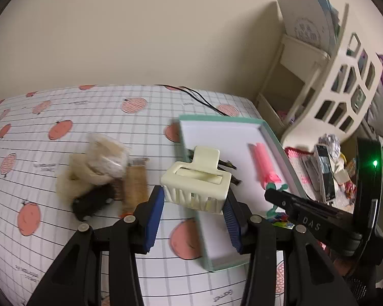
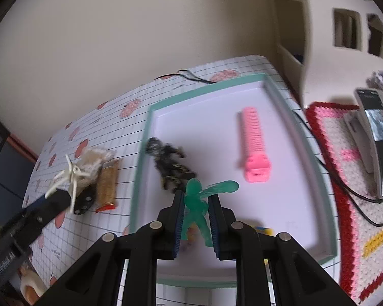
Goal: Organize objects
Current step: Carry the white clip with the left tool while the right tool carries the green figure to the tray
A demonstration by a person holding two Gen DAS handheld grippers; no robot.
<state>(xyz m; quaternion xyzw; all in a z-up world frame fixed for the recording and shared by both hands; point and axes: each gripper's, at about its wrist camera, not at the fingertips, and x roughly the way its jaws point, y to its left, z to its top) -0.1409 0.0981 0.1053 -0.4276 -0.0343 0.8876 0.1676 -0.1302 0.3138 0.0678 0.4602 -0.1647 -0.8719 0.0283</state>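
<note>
The left gripper (image 1: 194,199) pinches a cream hair claw (image 1: 196,182) between its blue pads, held above the tray's (image 1: 273,132) near-left edge. The right gripper (image 2: 196,211) is closed on a green figure (image 2: 196,204), low over the tray floor at about 6 o'clock. In the right wrist view a dark figure (image 2: 168,165) lies just beyond the green one toward 11 o'clock, and a pink clip (image 2: 254,148) sits toward 1 o'clock, well apart from both.

Risks, as I judge them: the claw is gripped by its toothed body, a springy, uneven shape — a slight squeeze change could let it twist or pop out onto the cloth (image 1: 51,153) instead of the tray. The two grippers work close together over the same corner, so a collision could knock either item loose. The green figure's arm reaches toward the dark figure; releasing carelessly could nudge it.
</note>
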